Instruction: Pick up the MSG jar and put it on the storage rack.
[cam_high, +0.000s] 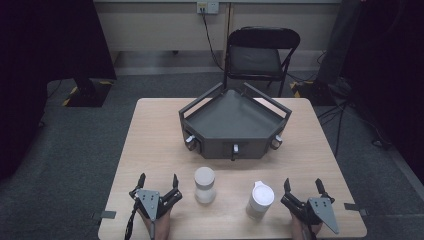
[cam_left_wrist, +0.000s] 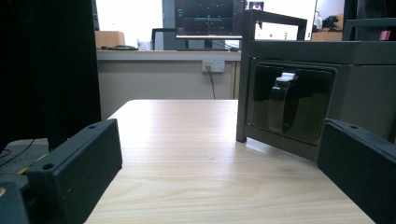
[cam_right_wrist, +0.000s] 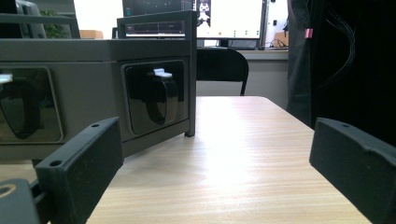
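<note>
Spread wide and empty, left gripper and right gripper at bottom of frame, flanking two white containers below grey tray.

Two white cylinders, one tray, one chair.

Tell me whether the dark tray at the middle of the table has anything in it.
Empty. In the high view the dark tray shows a bare floor inside its rails; both white containers stand outside on the table.

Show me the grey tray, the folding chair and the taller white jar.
Grey tray (cam_high: 235, 117): high view, bare floor inside.
Folding chair (cam_high: 254, 61): high view, seat cushion.
Taller white jar (cam_high: 260, 200): high view, its side below the lid.
</note>
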